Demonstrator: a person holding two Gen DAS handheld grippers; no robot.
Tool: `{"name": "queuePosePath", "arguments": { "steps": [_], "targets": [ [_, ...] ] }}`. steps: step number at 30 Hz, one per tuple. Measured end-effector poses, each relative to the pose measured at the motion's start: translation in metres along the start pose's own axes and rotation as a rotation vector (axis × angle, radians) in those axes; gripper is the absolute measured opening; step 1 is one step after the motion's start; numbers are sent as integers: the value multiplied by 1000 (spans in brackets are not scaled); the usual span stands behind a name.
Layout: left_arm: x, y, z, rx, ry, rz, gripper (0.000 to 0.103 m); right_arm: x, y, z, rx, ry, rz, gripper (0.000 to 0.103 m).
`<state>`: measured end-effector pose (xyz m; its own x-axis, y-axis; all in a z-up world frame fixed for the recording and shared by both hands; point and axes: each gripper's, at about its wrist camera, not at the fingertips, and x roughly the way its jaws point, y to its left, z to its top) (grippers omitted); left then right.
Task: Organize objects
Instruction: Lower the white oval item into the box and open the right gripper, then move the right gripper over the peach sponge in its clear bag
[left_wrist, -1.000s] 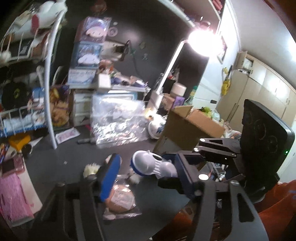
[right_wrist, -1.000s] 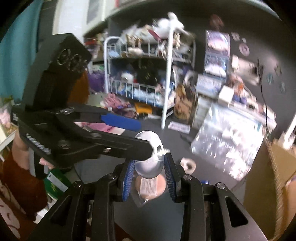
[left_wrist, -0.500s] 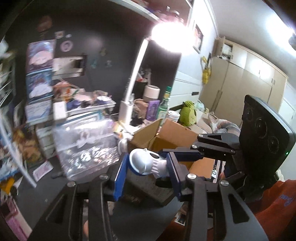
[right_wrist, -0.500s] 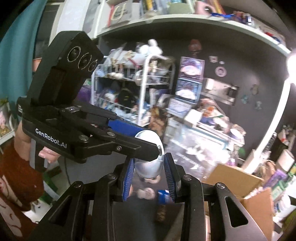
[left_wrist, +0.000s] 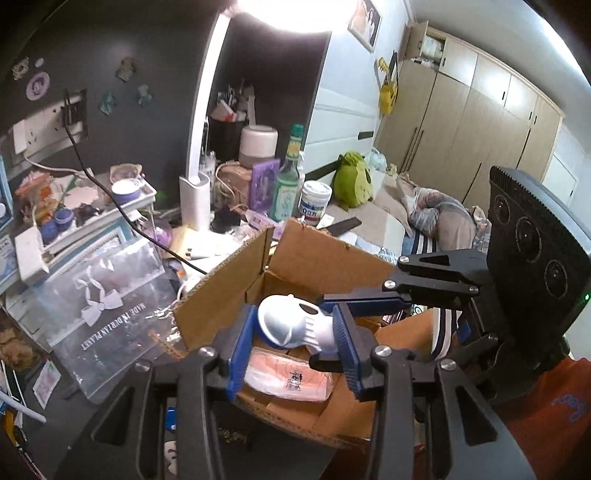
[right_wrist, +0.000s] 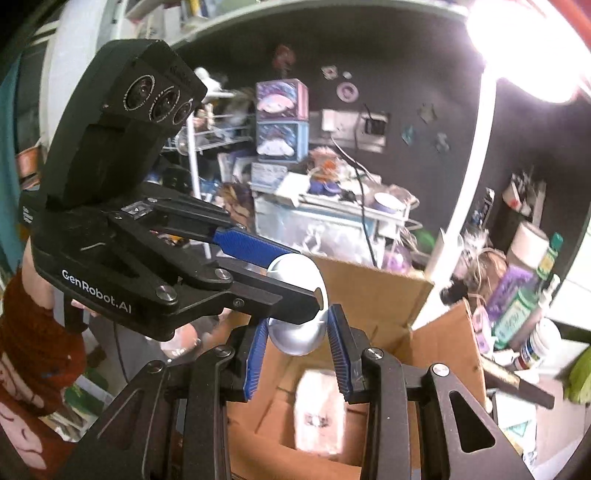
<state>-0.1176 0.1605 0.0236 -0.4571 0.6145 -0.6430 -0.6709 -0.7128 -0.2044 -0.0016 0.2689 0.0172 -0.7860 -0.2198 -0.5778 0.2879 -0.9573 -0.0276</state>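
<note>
Now both my claws clamp white figure (left_wrist: 291, 325) over cardboard box (left_wrist: 221, 291): left gripper (left_wrist: 293, 349), right gripper (right_wrist: 297, 352). Only left view shows bed (left_wrist: 388, 218).

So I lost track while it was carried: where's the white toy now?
The white toy is held between both grippers, left gripper and right gripper, just above the open cardboard box, over the pink packet inside.

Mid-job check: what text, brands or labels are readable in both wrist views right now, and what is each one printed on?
"GenRobot.AI": side of the left gripper, seen in the right wrist view.
"MADE IN OUR PLANET", roughly; the middle is unclear: clear plastic bag.
Green bottle label: too small to read.
White tub label: blue letters, blurred.
Pink packet in the cardboard box: dark print, unreadable.
</note>
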Motion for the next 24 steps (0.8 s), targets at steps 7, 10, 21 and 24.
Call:
{"name": "queuePosePath", "arguments": {
  "steps": [7, 10, 21, 24],
  "targets": [
    [8, 2, 1, -7, 8, 28, 75, 9, -11, -9, 24, 57, -39, 51],
    [-3, 7, 0, -26, -23, 48, 81, 9, -14, -12, 37, 63, -52, 58],
    [-72, 35, -32, -99, -172, 175, 86, -8, 7, 11, 30, -62, -29, 103],
    [-94, 46, -49, -114, -200, 247, 86, -5, 24, 21, 16, -70, 11, 103]
  ]
}}
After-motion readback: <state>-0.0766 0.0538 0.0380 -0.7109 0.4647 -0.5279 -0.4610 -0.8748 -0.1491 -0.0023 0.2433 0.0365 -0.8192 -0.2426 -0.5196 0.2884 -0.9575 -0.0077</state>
